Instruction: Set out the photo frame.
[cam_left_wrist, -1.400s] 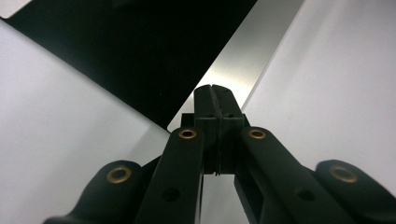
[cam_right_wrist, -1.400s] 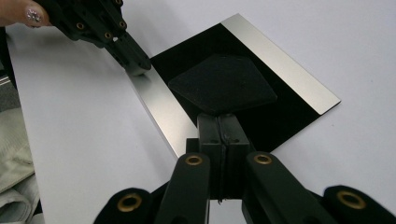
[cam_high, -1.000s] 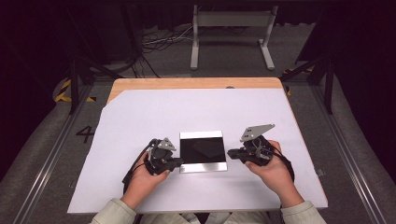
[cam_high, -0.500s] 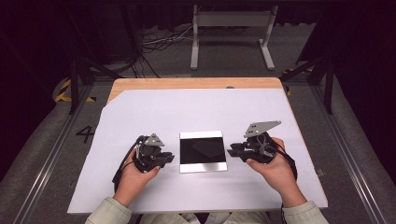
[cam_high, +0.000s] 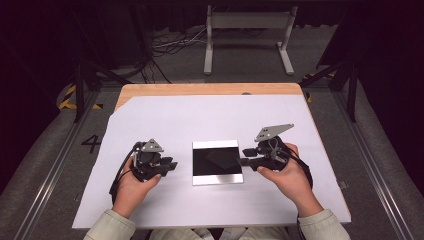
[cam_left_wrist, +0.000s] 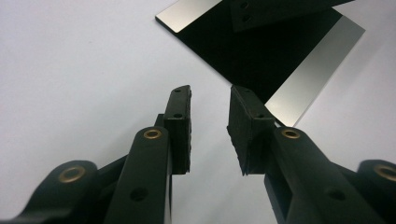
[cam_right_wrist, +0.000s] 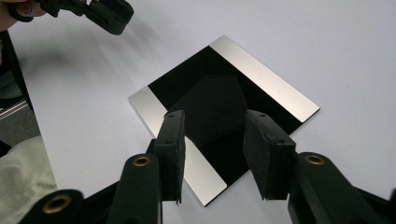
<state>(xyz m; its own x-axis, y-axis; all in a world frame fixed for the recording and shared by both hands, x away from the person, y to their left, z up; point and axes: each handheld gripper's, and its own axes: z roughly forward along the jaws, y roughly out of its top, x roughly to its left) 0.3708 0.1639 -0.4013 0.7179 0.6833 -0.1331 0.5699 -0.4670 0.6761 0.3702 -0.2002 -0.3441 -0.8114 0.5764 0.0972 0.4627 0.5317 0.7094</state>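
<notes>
Glossy black with silver strips along two edges, the square plate (cam_high: 217, 162) lies flat at the middle of the white sheet (cam_high: 210, 115), free of both claws. We have just let it go. A second ago our left gripper (cam_high: 170, 165) and right gripper (cam_high: 246, 156) were closed against its side edges; both pairs of jaws have just been opening and now stand parted with nothing between them. The left gripper has drawn back toward nine o'clock, well clear of the plate. The right gripper sits at three o'clock, its tips just beside the plate's edge. In the right gripper view the plate (cam_right_wrist: 224, 112) lies beyond the parted jaws, untouched. We judge the placing finished: the plate rests square on the sheet, and all that is left is to pull our hands away.
</notes>
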